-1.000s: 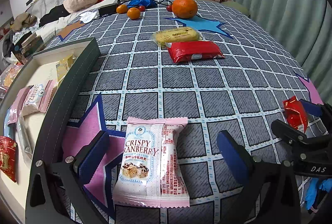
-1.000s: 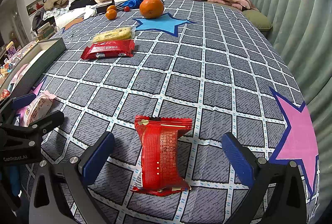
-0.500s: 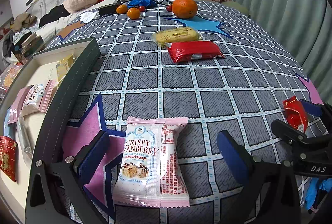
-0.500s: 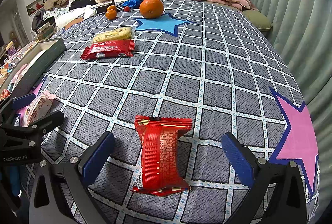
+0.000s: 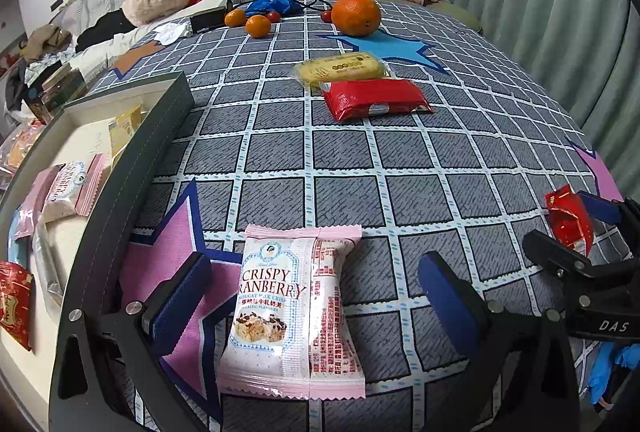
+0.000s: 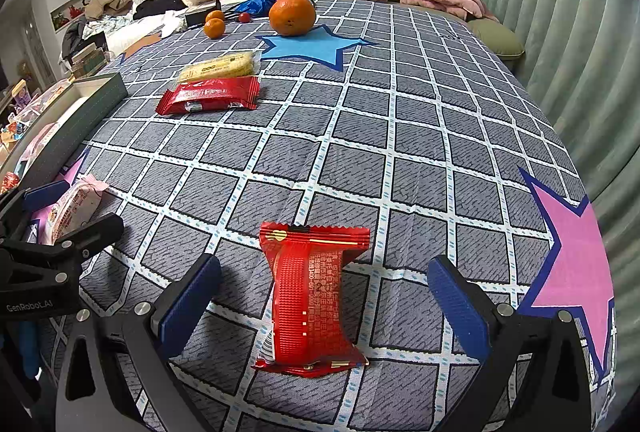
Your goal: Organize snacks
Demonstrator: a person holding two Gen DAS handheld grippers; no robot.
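Pink nougat packet [image 5: 294, 308] between spread left tongs [image 5: 316, 296]; red packet [image 6: 312, 292] between spread right tongs [image 6: 324, 296].

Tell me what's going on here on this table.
A person with a gripper in each hand is sorting snacks into a box at the table's left edge. The left gripper has its jaws open around a pink cranberry packet, which lies flat on the cloth. The right gripper is open around a red packet, also lying flat. Neither is gripped yet. A yellow snack and another red one wait farther back. The box already holds several packets.
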